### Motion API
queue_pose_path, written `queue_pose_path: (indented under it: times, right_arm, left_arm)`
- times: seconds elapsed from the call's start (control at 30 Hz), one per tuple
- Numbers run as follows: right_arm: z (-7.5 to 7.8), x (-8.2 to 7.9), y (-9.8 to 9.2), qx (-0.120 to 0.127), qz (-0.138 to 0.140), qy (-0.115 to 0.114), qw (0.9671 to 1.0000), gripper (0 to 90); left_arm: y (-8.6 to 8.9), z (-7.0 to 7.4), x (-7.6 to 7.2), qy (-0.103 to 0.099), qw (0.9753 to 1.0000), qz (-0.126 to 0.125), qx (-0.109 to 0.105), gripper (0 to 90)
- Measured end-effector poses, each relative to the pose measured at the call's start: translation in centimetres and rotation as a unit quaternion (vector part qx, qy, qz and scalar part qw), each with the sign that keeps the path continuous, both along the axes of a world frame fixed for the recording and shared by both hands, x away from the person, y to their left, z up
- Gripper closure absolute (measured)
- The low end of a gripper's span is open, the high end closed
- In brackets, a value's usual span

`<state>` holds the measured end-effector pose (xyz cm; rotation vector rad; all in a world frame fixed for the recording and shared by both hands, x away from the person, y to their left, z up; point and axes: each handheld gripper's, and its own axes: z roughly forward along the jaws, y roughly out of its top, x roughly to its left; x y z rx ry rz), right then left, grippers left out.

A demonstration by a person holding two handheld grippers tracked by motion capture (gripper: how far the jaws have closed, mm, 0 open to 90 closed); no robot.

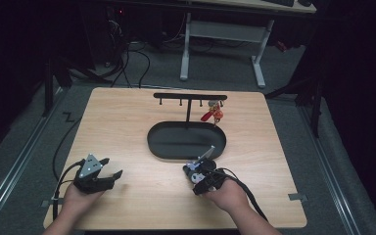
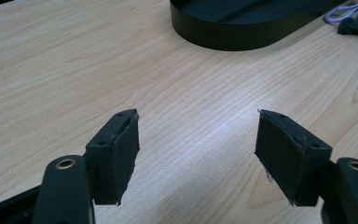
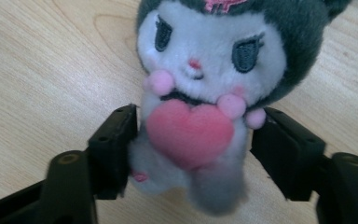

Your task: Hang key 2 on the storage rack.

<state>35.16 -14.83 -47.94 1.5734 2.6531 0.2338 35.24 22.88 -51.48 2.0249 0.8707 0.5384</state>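
Jaws of right gripper (image 3: 193, 149) clamped on body of plush keychain (image 3: 205, 93), one pad (image 3: 116, 144) at each flank, toy low over table (image 1: 127, 127) just in front of black tray (image 1: 171, 147). Left gripper (image 2: 196, 154) spread wide, holding nothing, parked near front-left corner. Looked like pickup done, hanging still to do: plush grasped but well short of hook rack (image 1: 190, 96) standing behind tray. Lavender loop (image 2: 349, 11) visible by the toy, not yet on any hook. Rightmost hook already taken by red charm (image 1: 213, 115); other hooks free. Tray sat straight between toy and rack, so lift over it probably needed. Couldn't tell loop orientation for hooking.
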Motion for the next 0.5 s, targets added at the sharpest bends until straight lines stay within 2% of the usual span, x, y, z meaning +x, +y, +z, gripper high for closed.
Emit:
queue_pose_path:
  times: [0.17,0.27,0.43,0.5]
  right_arm:
    - [0.4,-0.1,-0.1,-0.002,0.001,-0.019,0.9998,45.1]
    - [0.7,-0.2,-0.3,0.002,-0.007,-0.022,0.9997,47.2]
    - [1.3,-0.4,-0.8,0.004,0.001,-0.033,0.9994,48.8]
    - [1.7,-0.5,-1.0,0.008,-0.005,-0.036,0.9993,49.0]
  left_arm:
    - [-0.1,0.0,0.0,0.002,1.0,-0.003,0.003,30.6]
    - [-0.1,-0.1,0.0,0.002,1.0,-0.005,0.005,30.6]
    - [-0.2,-0.1,0.0,0.002,0.9999,-0.007,0.008,30.7]
    - [-0.2,-0.1,0.0,0.003,0.9999,-0.007,0.007,30.9]
